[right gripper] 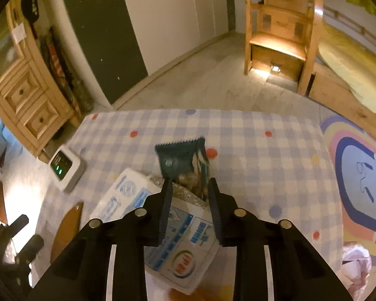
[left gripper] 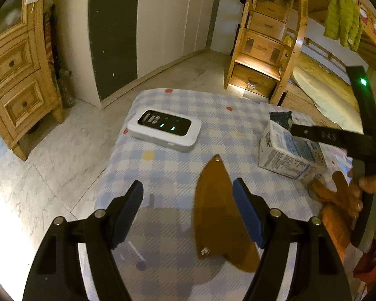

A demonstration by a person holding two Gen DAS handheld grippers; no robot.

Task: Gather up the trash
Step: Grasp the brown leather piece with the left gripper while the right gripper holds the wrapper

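- Carrier: low surface under a blue-and-white checked cloth [right gripper: 263, 165]. Task items on it: a white milk carton [right gripper: 183, 245] lying on its side with its opened top towards the far edge, and a dark snack wrapper [right gripper: 181, 163] standing out of that opening.
- Key relation: the carton sits directly under and ahead of the right gripper [right gripper: 189, 188]. Its long axis runs roughly along the fingers, near edge to far edge. The wrapper's lower end lies between the fingertips.
- Right gripper: jaws at a narrow gap, straddling the wrapper base and carton mouth. Contact cannot be confirmed; blur at the wrapper.
- Left gripper [left gripper: 188, 188]: jaws wide, holding nothing, hovering near the near edge. A brown leaf-shaped piece [left gripper: 213, 213] lies flat just inside its right finger, long axis near-to-far.
- From the left view the carton [left gripper: 288, 155] is well off towards the right edge, so the right hand is nearer.
- White device [left gripper: 164, 129] with green lights, near the far left corner; judged not trash.
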